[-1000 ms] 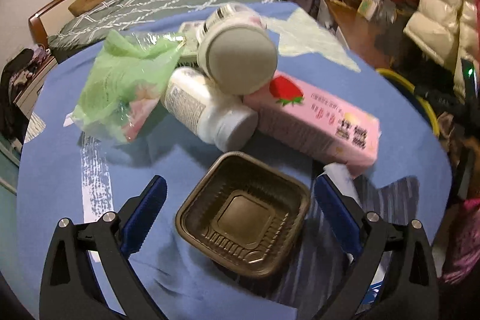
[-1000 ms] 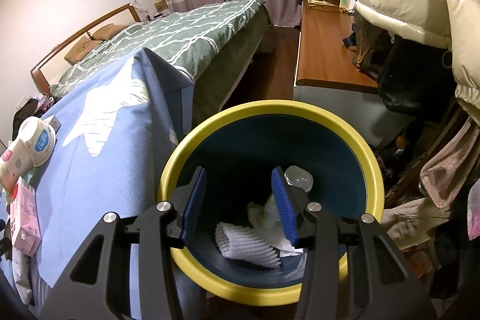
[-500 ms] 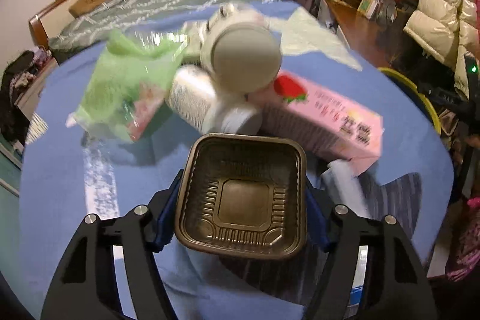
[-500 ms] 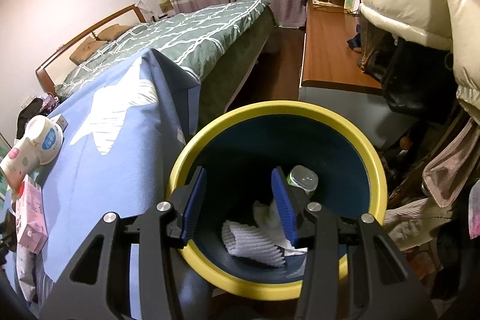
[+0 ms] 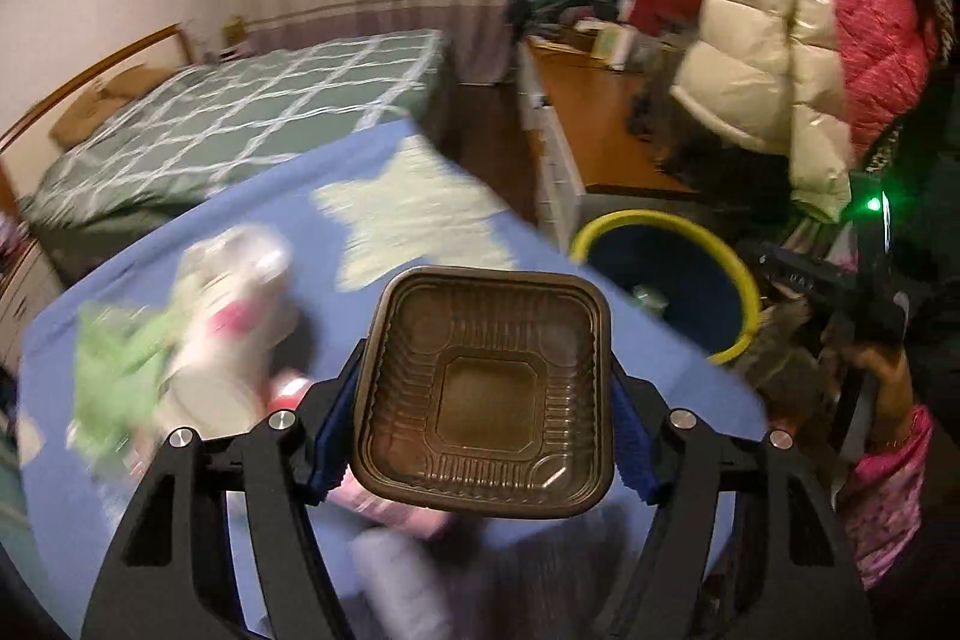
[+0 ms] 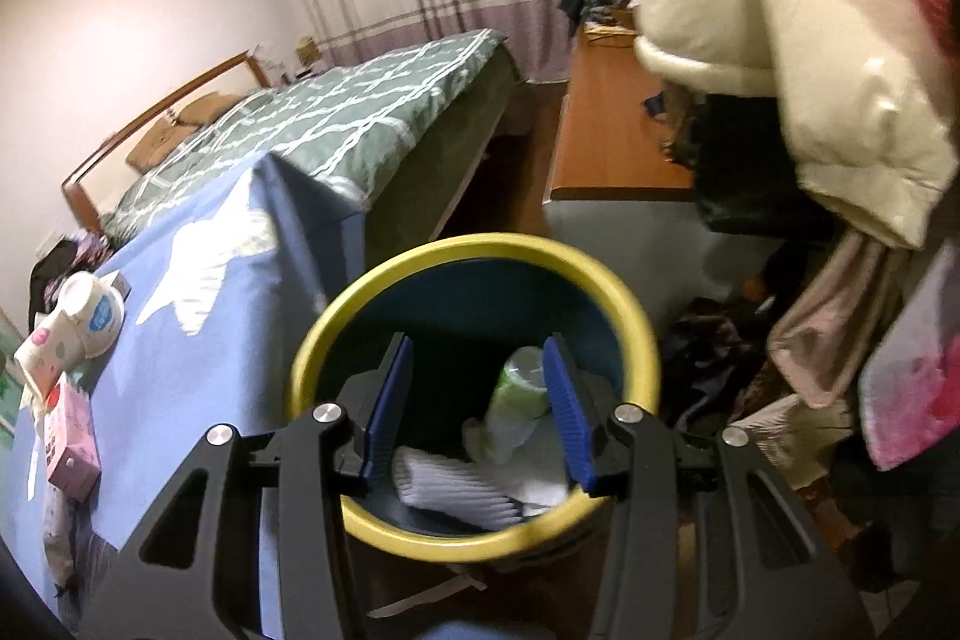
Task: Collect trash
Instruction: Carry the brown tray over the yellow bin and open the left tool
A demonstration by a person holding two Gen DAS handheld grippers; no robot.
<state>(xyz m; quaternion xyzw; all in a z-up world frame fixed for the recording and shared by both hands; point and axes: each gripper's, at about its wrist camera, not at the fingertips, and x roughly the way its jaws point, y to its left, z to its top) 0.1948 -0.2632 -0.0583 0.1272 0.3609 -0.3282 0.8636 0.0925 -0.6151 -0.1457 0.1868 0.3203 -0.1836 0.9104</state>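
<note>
Both blue pads of left gripper (image 5: pixel 483 433) clamped brown tray (image 5: pixel 486 394) above table edge (image 5: pixel 708 358); right gripper (image 6: pixel 477 400) gaped empty over bin (image 6: pixel 636 316).

Green checked bed (image 6: pixel 360 124), cream puffer jacket (image 6: pixel 798 58)

1 brown tray (image 5: pixel 485 391), 1 bin (image 6: pixel 474 538), 1 bottle (image 6: pixel 516 400) + 1 cloth (image 6: pixel 456 484) inside, 1 pink carton (image 6: pixel 71 436), 2 cups (image 6: pixel 78 334).
</note>
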